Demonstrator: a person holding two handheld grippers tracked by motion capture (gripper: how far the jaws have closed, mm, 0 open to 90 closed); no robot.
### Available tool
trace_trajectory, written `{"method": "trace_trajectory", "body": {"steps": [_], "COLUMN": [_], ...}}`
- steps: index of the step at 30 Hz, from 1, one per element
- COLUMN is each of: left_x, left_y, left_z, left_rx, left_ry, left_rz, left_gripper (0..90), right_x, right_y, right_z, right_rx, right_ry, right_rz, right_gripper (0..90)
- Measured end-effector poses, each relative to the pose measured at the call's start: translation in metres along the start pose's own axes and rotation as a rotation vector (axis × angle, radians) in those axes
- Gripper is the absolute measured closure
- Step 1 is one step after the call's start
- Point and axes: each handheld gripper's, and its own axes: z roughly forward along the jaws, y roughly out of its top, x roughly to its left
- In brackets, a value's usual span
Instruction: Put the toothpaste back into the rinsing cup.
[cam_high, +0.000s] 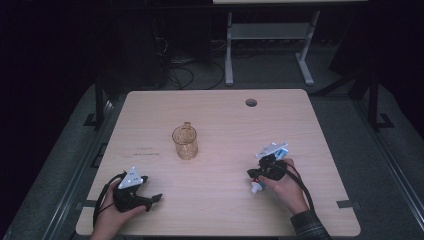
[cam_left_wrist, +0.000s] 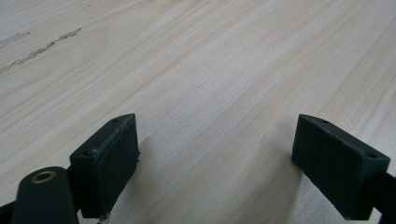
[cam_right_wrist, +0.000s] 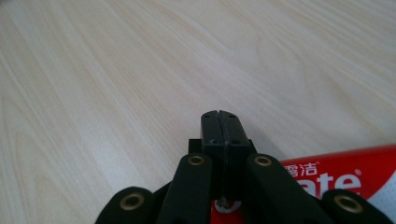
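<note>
— What do we have near the right tool (cam_high: 256, 175)?
— A red and white toothpaste tube (cam_right_wrist: 345, 179) lying on the light wooden desk (cam_high: 225, 200) under it, white cap (cam_high: 255, 189) toward us. In the right gripper view we see the jaws pressed together, nothing between the pads; the tube sits beneath the linkage.
— And the left tool (cam_left_wrist: 215, 163)?
— Low at the desk's near left, jaws wide apart over bare wood.
— Anything else?
— A clear amber glass mug (cam_high: 185, 142) stands upright mid-desk, well apart from both.
</note>
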Motion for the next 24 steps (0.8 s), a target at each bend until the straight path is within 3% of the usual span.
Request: {"method": "trace_trajectory", "body": {"steps": [5, 12, 19, 24], "left_x": [0.000, 0.000, 0.000, 0.000], "left_y": [0.000, 0.000, 0.000, 0.000], "left_z": [0.000, 0.000, 0.000, 0.000], "left_rx": [0.000, 0.001, 0.000, 0.001], "left_ry": [0.000, -0.001, -0.002, -0.002], "left_rz": [0.001, 0.002, 0.003, 0.003], "left_gripper": [13.8, 13.8, 13.7, 13.8], "right_x": [0.001, -0.007, -0.039, -0.070], "right_y": [-0.006, -0.005, -0.015, -0.026], "right_z": [-0.003, -0.027, -0.048, -0.058], "right_rx": [0.004, -0.090, -0.139, -0.165], "right_ry": [-0.006, -0.034, -0.126, -0.210], "right_rz": [-0.005, 0.019, 0.083, 0.147], "right_gripper": [90.0, 90.0, 90.0, 90.0]}}
